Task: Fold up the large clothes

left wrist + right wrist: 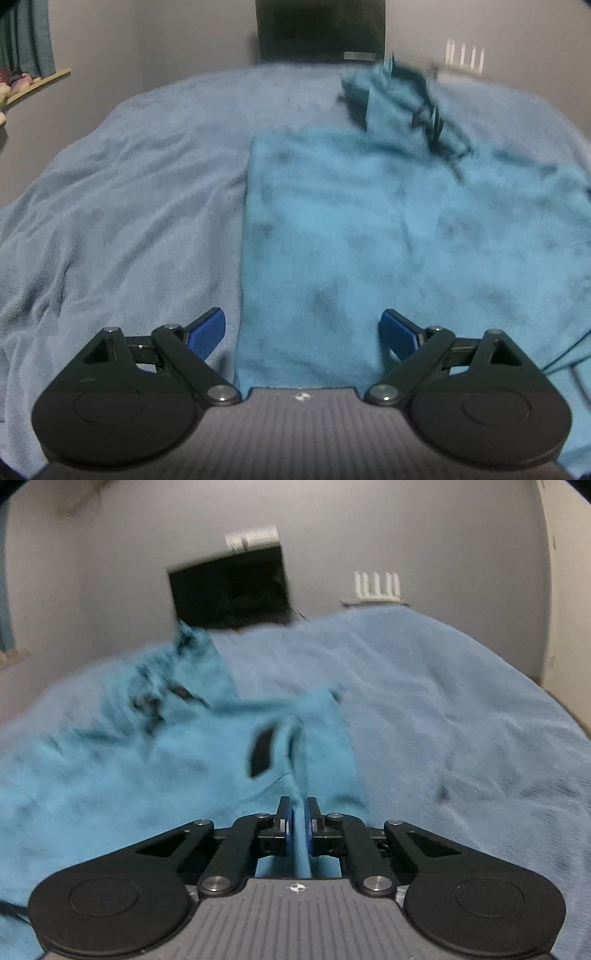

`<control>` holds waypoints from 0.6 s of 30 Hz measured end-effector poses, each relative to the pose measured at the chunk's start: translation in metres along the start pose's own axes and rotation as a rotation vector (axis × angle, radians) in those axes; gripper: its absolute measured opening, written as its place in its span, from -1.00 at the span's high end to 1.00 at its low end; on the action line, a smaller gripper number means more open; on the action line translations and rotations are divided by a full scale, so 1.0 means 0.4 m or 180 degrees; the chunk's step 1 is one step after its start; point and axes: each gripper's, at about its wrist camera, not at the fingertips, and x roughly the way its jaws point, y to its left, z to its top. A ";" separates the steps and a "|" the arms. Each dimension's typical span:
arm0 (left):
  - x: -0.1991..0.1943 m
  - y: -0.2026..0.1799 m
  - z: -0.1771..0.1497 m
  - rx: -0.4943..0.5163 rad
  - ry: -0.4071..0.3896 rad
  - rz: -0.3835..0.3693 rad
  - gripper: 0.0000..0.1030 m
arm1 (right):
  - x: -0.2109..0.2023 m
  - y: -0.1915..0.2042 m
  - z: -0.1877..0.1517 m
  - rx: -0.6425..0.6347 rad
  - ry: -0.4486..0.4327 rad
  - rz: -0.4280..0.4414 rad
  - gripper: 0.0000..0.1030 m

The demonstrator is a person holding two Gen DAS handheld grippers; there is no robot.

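Note:
A large teal fleece garment point(369, 229) lies on the bed, its left edge folded straight. My left gripper point(302, 328) is open and empty, held just above the garment's near edge. My right gripper point(300, 816) is shut on a pinched ridge of the teal garment point(184, 746) and holds it lifted; the view is motion-blurred. In the left wrist view the right gripper point(424, 107) shows blurred at the garment's far right end, with cloth hanging from it.
A light blue blanket point(129, 206) covers the bed, also seen in the right wrist view point(461, 709). A dark screen point(319, 29) stands against the grey wall behind. A shelf with a curtain point(26, 40) is at the far left.

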 end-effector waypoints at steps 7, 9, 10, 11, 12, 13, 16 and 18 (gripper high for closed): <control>-0.042 0.003 0.016 -0.0122 -0.0329 -0.0121 -0.76 | -0.036 0.022 0.017 -0.0029 -0.0295 -0.0052 0.20; -0.068 -0.011 0.027 -0.0109 -0.0550 -0.0295 -0.76 | -0.062 0.054 0.024 -0.0185 -0.0499 0.0079 0.13; -0.076 -0.022 0.031 -0.0077 -0.0634 -0.0407 -0.76 | -0.066 0.067 0.026 -0.0256 -0.0527 0.0178 0.13; -0.079 -0.035 0.035 -0.0035 -0.0683 -0.0533 -0.76 | -0.067 0.086 0.024 -0.0330 -0.0517 0.0288 0.12; -0.075 -0.051 0.037 0.0027 -0.0674 -0.0679 -0.76 | -0.062 0.104 0.021 -0.0407 -0.0461 0.0401 0.11; -0.065 -0.069 0.037 0.0097 -0.0611 -0.0781 -0.76 | -0.050 0.122 0.016 -0.0496 -0.0364 0.0516 0.11; -0.009 -0.122 0.025 0.0380 -0.0358 -0.0759 -0.76 | -0.006 0.162 -0.004 -0.0700 -0.0118 0.0602 0.11; 0.044 -0.149 0.008 0.0639 -0.0151 -0.0539 -0.76 | 0.031 0.177 -0.017 -0.0823 0.0102 0.0457 0.11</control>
